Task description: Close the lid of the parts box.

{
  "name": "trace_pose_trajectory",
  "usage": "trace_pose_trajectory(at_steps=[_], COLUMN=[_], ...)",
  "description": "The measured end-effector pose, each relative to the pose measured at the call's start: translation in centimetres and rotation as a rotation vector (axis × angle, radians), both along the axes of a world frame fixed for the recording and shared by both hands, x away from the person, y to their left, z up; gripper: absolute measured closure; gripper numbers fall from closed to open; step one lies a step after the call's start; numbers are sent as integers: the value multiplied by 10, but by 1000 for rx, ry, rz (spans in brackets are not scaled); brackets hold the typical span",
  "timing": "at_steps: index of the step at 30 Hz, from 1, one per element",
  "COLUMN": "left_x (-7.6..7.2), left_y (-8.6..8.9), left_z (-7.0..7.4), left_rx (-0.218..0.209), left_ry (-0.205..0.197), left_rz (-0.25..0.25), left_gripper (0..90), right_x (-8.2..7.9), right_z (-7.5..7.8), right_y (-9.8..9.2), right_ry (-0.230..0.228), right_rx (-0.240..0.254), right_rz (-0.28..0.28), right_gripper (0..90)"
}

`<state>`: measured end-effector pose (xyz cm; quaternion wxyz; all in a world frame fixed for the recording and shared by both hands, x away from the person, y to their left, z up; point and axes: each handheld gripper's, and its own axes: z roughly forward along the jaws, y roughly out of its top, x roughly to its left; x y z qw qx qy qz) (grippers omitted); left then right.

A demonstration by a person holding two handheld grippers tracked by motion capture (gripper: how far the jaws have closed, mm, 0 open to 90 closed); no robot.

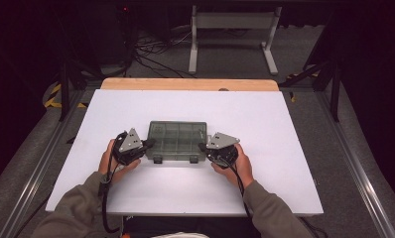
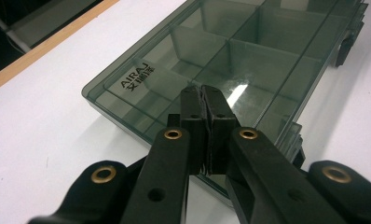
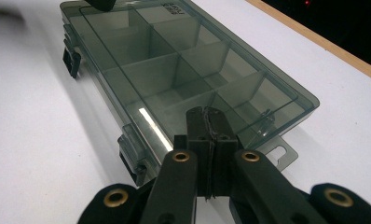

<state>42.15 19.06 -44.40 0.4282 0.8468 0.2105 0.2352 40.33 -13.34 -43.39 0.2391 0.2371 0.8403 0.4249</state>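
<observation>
A smoky clear plastic organizer box (image 1: 177, 141) with several divided compartments lies closed on the white table, its two black latches (image 1: 157, 159) facing the person. My left gripper (image 1: 148, 144) is shut at the box's left end; in the left gripper view its tips (image 2: 203, 91) rest over the lid (image 2: 263, 51) near the printed label, with nothing between them. My right gripper (image 1: 203, 147) is shut at the box's right end. In the right gripper view its tips (image 3: 206, 112) sit over the lid's near corner (image 3: 174, 65), also with nothing between them.
The white table top (image 1: 275, 158) has a wooden strip (image 1: 185, 84) along its far edge. Beyond it a grey metal stand (image 1: 232, 29) and loose cables (image 1: 156, 52) are on the dark floor. Bare table spreads on both sides of the box.
</observation>
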Motion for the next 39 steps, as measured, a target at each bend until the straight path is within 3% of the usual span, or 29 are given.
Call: trace_pose_trajectory(at_steps=[16, 22, 30, 39], left_x=[1, -2, -7, -7], left_y=[0, -1, 2, 1], left_z=[0, 4, 12, 12], left_rx=[-9, -5, -51, -59], left_ry=[5, -17, -65, -72], left_rz=[-5, -12, -17, -26], left_gripper=[881, 862, 852, 777], right_x=[2, 2, -2, -3], right_z=[1, 7, 19, 19], right_y=[-1, -6, -15, -13], right_ry=[0, -10, -50, -62], right_rx=[-5, 7, 49, 52], right_rz=[4, -12, -25, -14], right_gripper=[884, 879, 872, 828])
